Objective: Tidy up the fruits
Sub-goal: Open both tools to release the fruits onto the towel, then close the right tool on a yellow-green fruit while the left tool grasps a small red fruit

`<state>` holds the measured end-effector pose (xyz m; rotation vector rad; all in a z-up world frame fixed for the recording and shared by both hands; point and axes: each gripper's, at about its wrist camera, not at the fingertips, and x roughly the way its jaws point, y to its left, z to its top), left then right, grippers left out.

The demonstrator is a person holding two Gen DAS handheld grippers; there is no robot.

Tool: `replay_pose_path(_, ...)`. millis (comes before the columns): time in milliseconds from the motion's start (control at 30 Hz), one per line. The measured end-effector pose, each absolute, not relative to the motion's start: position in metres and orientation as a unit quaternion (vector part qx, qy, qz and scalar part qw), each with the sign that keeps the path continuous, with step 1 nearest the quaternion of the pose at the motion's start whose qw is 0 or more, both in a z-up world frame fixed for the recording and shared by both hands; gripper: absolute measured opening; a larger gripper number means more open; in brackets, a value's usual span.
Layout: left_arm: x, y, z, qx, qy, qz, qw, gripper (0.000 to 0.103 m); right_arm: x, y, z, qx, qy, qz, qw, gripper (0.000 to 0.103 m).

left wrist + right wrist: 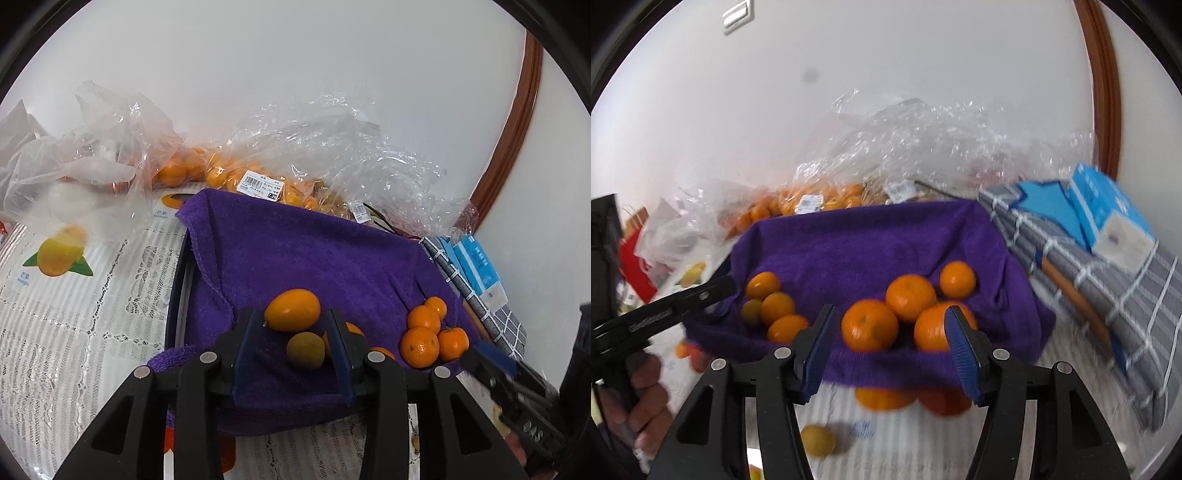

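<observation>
on the far left of the left wrist view a clear plastic bag [85, 162] slumps on a lace tablecloth [74, 325] printed with a mango picture [55, 254]. behind it, a second bag of oranges [229, 173] with a price label leans toward the white wall. in the middle, a purple towel [295, 251] drapes over a dark-rimmed tray. the left gripper [291, 343] hangs low over the towel with its jaws a little apart; an oval orange kumquat [292, 309] and a duller greenish one [306, 350] lie on the cloth between the blue pads, neither clearly pressed. to the right, four mandarins [424, 332] cluster on the towel near its edge, and past them a checked cloth [491, 314] carries blue packets [476, 266].

in the right wrist view, blurred, a hand [646, 398] at the left holds the left gripper's handle. the right gripper [890, 343] stands apart, holding nothing, with the mandarins [912, 295] on the towel just beyond its pads.
</observation>
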<state>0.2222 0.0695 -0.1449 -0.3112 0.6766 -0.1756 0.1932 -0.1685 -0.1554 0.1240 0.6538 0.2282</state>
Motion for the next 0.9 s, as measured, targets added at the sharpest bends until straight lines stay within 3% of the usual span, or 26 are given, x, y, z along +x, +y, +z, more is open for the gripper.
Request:
replay_pose_path(133,0.218,0.068,-0.142,-0.144,0.322,-0.083,0.932,0.043,0.175,-0.163,-0.154,0.044,0.335,0.089,0.937,0.06)
replay_pose_path(467,0.206,0.08,-0.133,-0.155,0.306,-0.083,0.936,0.045,0.143,-0.13,-0.171,0.031,0.377,0.13,0.916,0.06)
replay_pose_path(633,0.204,0.086,-0.131,-0.164,0.303,-0.083,0.935,0.045,0.15,-0.121,-0.187,0.027,0.401,0.126,0.907,0.051)
replay_pose_path(900,0.199,0.079,-0.128,-0.155,0.302,-0.102,0.935,0.045,0.154,-0.124,-0.194,0.033,0.419,0.123,0.899,0.024)
